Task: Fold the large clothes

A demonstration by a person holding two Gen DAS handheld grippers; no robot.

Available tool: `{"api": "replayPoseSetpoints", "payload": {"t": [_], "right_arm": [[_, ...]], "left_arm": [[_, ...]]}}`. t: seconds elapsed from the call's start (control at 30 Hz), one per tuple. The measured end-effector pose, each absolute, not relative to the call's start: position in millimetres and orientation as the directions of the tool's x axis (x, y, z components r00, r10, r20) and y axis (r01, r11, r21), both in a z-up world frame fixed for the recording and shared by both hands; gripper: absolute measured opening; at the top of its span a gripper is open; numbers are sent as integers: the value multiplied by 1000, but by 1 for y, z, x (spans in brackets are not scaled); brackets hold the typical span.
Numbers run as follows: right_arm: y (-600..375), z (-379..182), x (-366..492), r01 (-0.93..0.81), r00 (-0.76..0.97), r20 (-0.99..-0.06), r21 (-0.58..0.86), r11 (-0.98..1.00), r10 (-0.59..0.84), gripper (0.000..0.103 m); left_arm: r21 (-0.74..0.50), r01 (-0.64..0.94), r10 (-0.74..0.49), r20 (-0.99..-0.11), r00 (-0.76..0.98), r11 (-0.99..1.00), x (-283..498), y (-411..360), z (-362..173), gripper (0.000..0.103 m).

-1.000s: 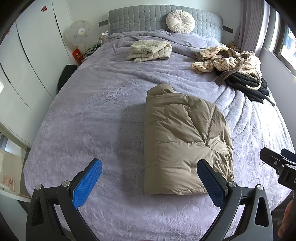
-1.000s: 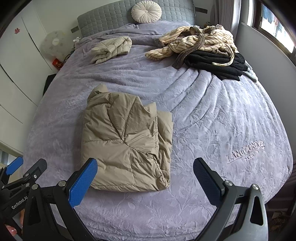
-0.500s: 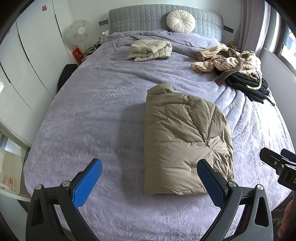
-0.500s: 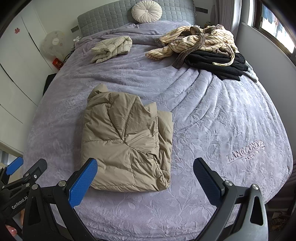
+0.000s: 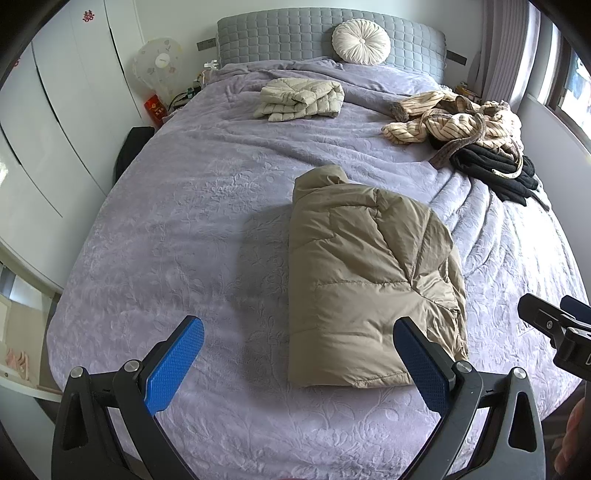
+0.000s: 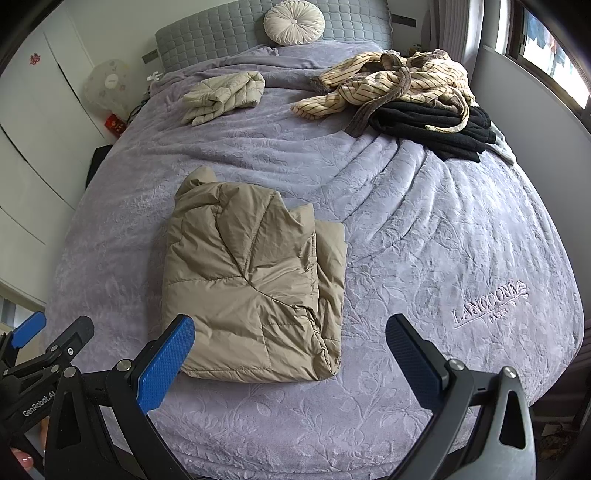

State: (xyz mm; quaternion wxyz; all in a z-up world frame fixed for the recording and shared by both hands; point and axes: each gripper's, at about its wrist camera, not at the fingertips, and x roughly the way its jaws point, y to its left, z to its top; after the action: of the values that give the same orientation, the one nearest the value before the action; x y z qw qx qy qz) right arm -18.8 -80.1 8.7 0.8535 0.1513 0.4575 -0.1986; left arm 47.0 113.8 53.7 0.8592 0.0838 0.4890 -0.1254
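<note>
A tan puffer jacket point(image 5: 365, 273) point(image 6: 251, 280) lies folded into a thick rectangle in the middle of the lilac bed point(image 5: 184, 229) point(image 6: 443, 240). My left gripper point(image 5: 299, 362) hovers open above the bed's near edge, its right pad just in front of the jacket's near hem. My right gripper point(image 6: 288, 358) is also open and empty, with its left pad over the jacket's near left corner. Each gripper shows at the edge of the other's view. Neither touches the jacket.
A folded cream puffer jacket point(image 5: 299, 98) point(image 6: 221, 96) rests near the grey headboard point(image 5: 288, 33). A heap of striped and black clothes point(image 5: 469, 125) point(image 6: 410, 96) lies at the far right. A round cushion point(image 5: 360, 42), white wardrobes at left, a fan point(image 5: 157, 68), window at right.
</note>
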Motion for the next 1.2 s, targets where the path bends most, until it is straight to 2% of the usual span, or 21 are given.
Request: {"api": "replayPoseSetpoints", "payload": {"t": [1.2], "right_arm": [[-80,8,-17,477,497,-844,74,876,-200,103]], "left_arm": [[36,305,-134,-845,518,952,49,115,55,103]]}}
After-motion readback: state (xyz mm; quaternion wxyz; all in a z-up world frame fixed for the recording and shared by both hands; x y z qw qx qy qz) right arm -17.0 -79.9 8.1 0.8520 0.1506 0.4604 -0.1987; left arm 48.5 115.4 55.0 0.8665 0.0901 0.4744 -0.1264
